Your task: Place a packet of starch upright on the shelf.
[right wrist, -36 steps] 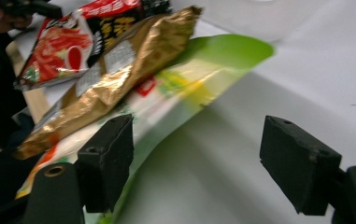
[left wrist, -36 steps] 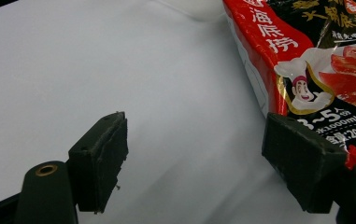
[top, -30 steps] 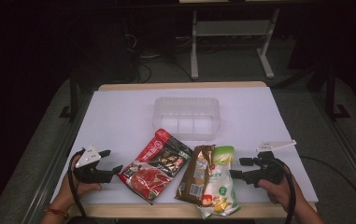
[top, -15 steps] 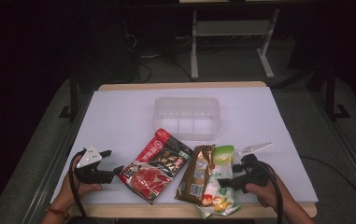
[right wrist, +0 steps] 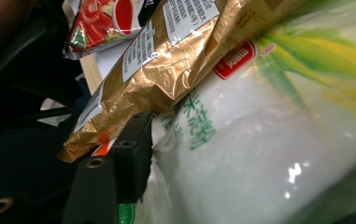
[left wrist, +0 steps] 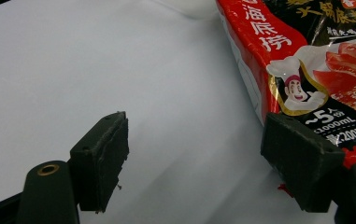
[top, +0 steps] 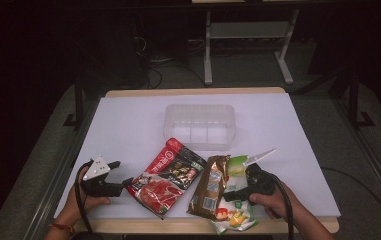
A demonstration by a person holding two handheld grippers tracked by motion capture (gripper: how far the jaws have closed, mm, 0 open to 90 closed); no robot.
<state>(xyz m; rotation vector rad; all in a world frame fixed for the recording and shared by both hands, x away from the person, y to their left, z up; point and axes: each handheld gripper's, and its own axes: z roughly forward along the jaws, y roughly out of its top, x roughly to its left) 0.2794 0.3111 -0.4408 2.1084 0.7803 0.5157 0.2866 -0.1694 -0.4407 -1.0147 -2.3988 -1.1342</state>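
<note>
Three food packets lie at the table's near edge: a red and black one (top: 165,177), a gold one (top: 210,187) and a white and green one (top: 235,217) partly under the gold. My right gripper (top: 230,194) reaches in from the right, tilted, over the white and green packet (right wrist: 259,140). Its jaws have just been closing and still stand apart around that packet. One pad (right wrist: 136,149) touches its crumpled edge below the gold packet (right wrist: 166,70); the other jaw is hidden. My left gripper (top: 122,172) is open just left of the red packet (left wrist: 316,60), nothing between its jaws.
A clear plastic container (top: 200,125) stands at the middle of the white table (top: 128,125), beyond the packets. The table's wooden front edge (top: 178,225) runs right below the packets. Dark floor and a metal stand (top: 248,45) lie behind the table.
My right gripper has moved left and down from beside the packets onto the white and green one, tilting as it went. The left gripper and the packets have stayed in place.
</note>
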